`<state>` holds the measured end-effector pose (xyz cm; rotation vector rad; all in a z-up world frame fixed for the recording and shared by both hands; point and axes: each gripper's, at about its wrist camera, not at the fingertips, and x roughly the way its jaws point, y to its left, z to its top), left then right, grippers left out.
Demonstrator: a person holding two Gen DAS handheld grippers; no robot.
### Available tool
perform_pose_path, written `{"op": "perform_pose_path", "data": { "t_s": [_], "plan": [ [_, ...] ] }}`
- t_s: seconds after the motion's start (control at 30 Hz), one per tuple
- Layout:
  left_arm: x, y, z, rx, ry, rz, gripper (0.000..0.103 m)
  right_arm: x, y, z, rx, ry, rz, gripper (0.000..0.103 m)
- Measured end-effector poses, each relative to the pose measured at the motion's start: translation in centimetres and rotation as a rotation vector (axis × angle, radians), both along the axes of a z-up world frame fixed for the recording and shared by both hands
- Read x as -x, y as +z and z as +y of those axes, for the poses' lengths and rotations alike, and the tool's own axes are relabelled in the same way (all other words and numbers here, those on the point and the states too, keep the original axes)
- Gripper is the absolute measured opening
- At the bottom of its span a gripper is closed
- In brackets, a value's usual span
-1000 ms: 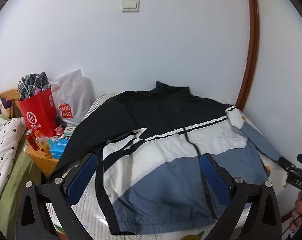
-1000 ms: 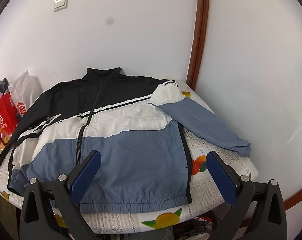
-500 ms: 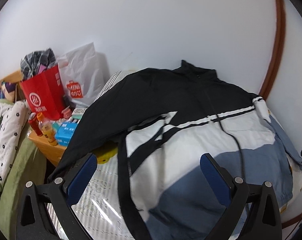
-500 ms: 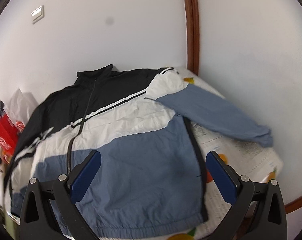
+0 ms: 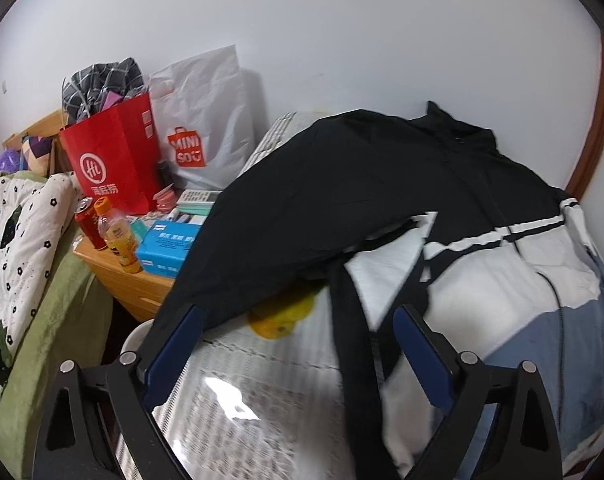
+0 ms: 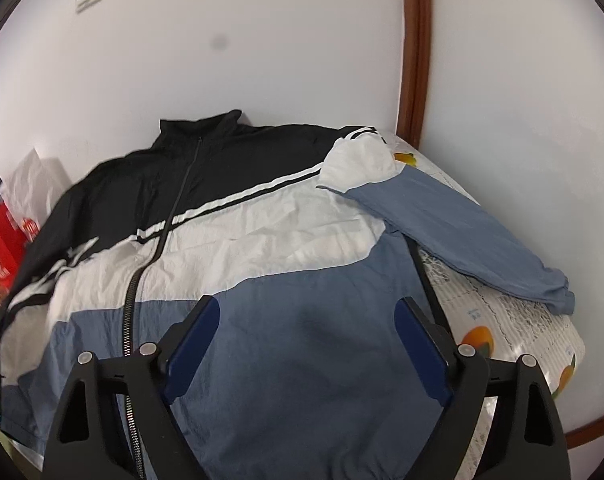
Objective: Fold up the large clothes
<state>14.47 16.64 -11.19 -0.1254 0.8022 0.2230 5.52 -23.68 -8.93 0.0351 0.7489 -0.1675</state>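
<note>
A zipped jacket in black, white and blue lies flat, front up, on a table with a fruit-print cover. Its blue right sleeve stretches out over the cover. Its black left sleeve runs down to the table's left edge. My left gripper hovers above that sleeve's lower end and the jacket's black side strip; its jaws are closing, with nothing pressed between the pads. My right gripper hangs over the blue lower front, jaws also closing, gripping no cloth.
Left of the table a wooden bedside stand carries a red paper bag, a white shop bag, a can, a juice bottle and a blue box. A flowered quilt lies further left. A brown frame marks the wall corner.
Both grippers have come down closer to the jacket. The left one has swung left toward the black sleeve; the right one sits nearer the blue front. Both pairs of jaws stand slightly narrower.
</note>
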Motion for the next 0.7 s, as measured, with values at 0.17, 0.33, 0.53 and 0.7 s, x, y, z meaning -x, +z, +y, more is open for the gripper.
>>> {"op": "perform_pose_path", "data": {
  "t_s": [0.17, 0.33, 0.53, 0.7],
  "plan": [
    [-1.3, -1.4, 1.5, -0.011, 0.026, 0.036, 0.085, -1.5, -0.9, 0.7, -0.029, 0.023, 0.056, 0.077],
    [-2.8, -2.8, 2.6, 0.003, 0.047, 0.076, 0.078, -2.6, -1.3, 1.0, -0.013, 0.022, 0.079, 0.073],
    [-4.1, -4.5, 3.1, 0.006, 0.066, 0.132, 0.059, -3.7, -1.3, 1.1, -0.017, 0.033, 0.076, 0.073],
    [-4.7, -4.6, 3.3, -0.014, 0.086, 0.136, 0.037, -4.3, -0.7, 1.4, -0.019, 0.046, 0.063, 0.073]
  ]
}}
